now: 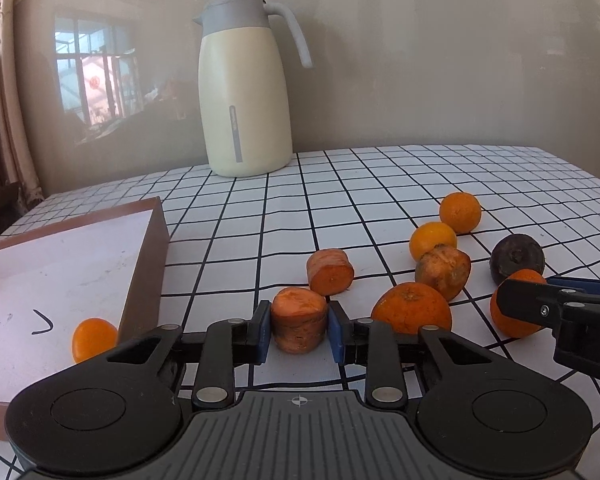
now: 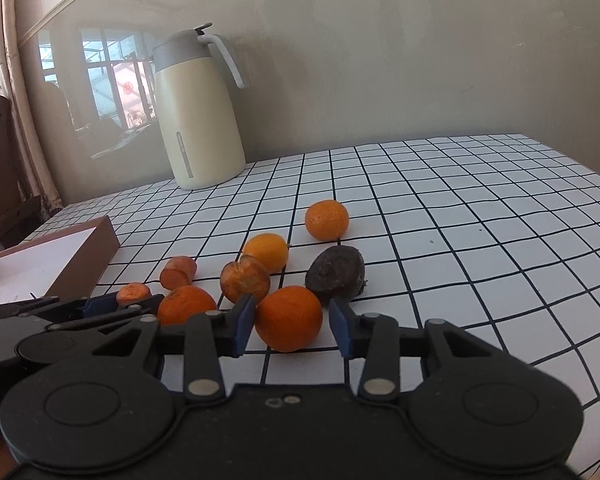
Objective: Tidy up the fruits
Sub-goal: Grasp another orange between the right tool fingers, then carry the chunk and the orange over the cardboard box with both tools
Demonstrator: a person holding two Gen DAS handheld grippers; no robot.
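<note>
Pinching the carrot chunk (image 1: 299, 325) is the left gripper (image 1: 299, 332) — its two blue pads press on both sides of the chunk, low in the middle of the left wrist frame. To do this step well, I think the hold should stay firm but gentle, and the chunk should go straight up so it does not bump the second carrot chunk (image 1: 330, 271) just behind it or the big orange (image 1: 411, 307) to its right.

The right gripper (image 2: 292, 328) sits around another orange (image 2: 288, 317), low in the middle of the right wrist frame. Its left pad touches the peel, but a small gap shows at the right pad, so it is not pinching yet. It should close evenly so the round fruit does not roll off toward the dark fruit (image 2: 335, 274) behind it.

More fruit lies past these — a yellow orange (image 1: 433, 239), a far orange (image 1: 460, 212) and a brown wrinkled piece (image 1: 443, 266).

One box (image 1: 148, 264) with a brown rim sits at the lower left of the left wrist frame. Inside it I see one small orange (image 1: 94, 339) near the right wall, and pen marks on the white floor. A tall cream jug (image 1: 245, 88) stands at the back of the checked table (image 1: 380, 184); what is in it I cannot tell.
</note>
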